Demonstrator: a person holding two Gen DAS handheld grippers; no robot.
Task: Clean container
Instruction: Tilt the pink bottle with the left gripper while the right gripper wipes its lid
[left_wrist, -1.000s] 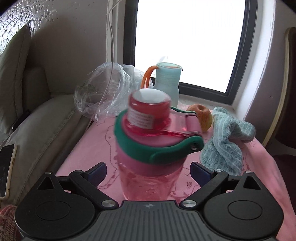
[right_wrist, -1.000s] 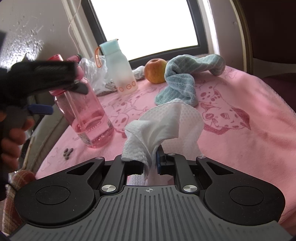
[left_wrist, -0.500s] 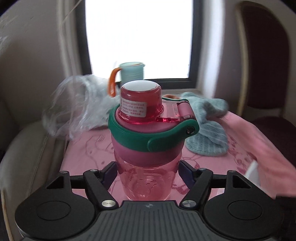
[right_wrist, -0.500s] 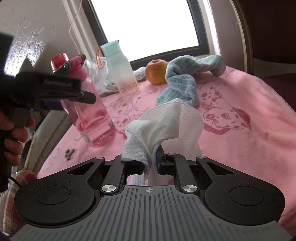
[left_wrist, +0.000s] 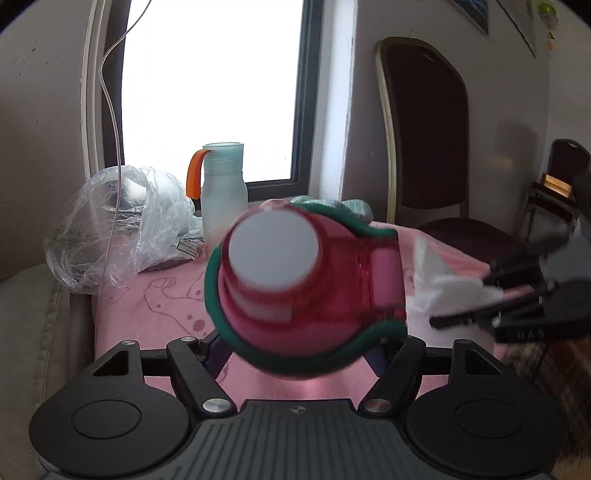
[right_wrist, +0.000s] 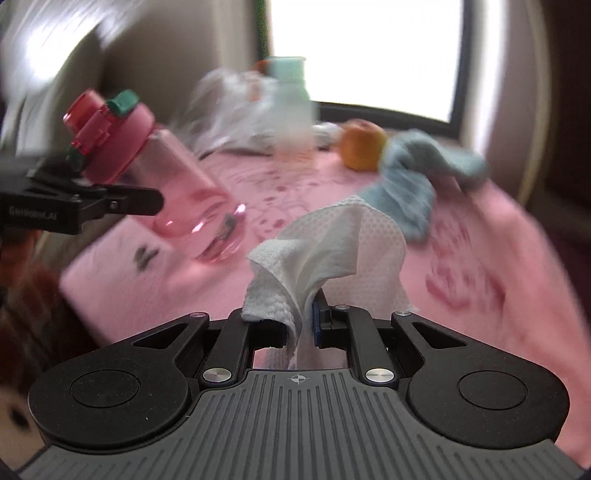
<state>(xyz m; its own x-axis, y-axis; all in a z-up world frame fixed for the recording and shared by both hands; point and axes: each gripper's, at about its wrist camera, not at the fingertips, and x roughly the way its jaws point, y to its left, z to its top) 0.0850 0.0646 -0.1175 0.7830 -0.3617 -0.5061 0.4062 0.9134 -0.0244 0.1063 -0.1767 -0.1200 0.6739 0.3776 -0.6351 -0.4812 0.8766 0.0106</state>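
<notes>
Gripping the pink bottle (right_wrist: 177, 192) around its body, the left claw (left_wrist: 301, 341) is holding it tilted clear of the table (right_wrist: 480, 258), with the red cap and green collar leaning back toward the left camera. Close beside the bottle, the right claw (right_wrist: 300, 325) is pinching a crumpled white paper towel (right_wrist: 332, 247) between pressed-together fingers, most of the sheet billowing out in front of them.

The step in hand looks like bringing towel to bottle for a wipe. To do it well, the left claw should be keeping its squeeze firm, since the smooth plastic wall may slip or spin under rubbing. The right claw should be leading with the loose bulge of towel, not its hard fingertips, and stroking along the wall while the bottle is turned to present fresh sides.

Beyond the bottle, a pink cartoon-printed cloth is covering the table. Farther behind the bottle, a pale teal bottle (left_wrist: 223, 192) with an orange strap is standing next to a crinkled clear plastic bag (left_wrist: 110, 229); an apple (right_wrist: 360, 149) and a blue-green towel (right_wrist: 417, 181) are lying off to the bottle's far side. Behind them all, a bright window is glaring, and a dark chair (left_wrist: 424, 147) is standing by the wall.
</notes>
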